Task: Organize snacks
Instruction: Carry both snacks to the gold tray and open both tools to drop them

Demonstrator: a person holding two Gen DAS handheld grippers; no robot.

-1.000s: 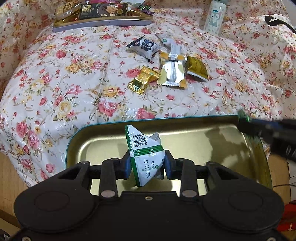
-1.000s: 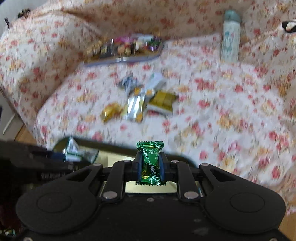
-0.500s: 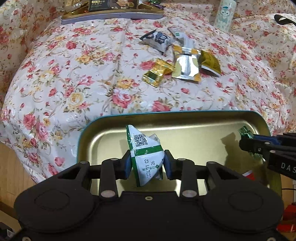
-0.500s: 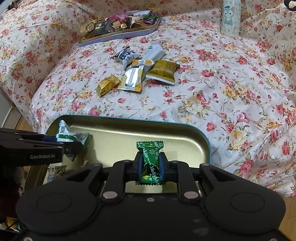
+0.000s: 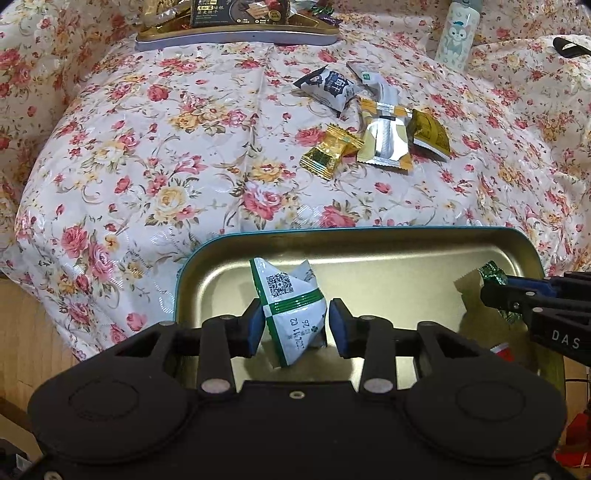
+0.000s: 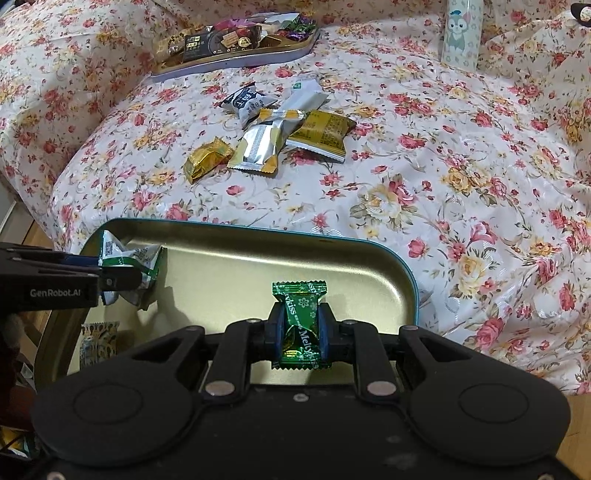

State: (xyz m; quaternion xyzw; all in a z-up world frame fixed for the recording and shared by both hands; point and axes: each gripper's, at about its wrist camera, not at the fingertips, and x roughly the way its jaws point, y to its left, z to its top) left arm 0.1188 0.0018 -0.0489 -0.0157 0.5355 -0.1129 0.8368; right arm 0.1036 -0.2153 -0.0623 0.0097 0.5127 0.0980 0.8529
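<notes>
A gold tin tray with a teal rim [image 5: 369, 230] [image 6: 258, 230] lies at the near edge of the floral cloth. My left gripper [image 5: 295, 325] has its jaws parted around a white-and-green snack packet [image 5: 291, 310], with a gap on the right side; the packet hangs over the tray's left part. It also shows in the right wrist view [image 6: 125, 266]. My right gripper [image 6: 301, 332] is shut on a green Melty Kiss candy [image 6: 301, 325] over the tray's right part; the candy also shows in the left wrist view [image 5: 493, 273].
Several loose snacks lie mid-cloth: a gold candy [image 5: 328, 151], a silver-and-yellow bar [image 5: 386, 140], a dark packet [image 5: 328, 88]. A full tray of snacks [image 6: 236, 40] stands at the back. A cartoon bottle [image 6: 461, 33] stands back right. A small packet [image 6: 98, 339] lies in the near tray.
Both grippers have come further over the near tray. The left jaws have opened a little around the white-and-green packet. The right gripper still holds the green candy.
</notes>
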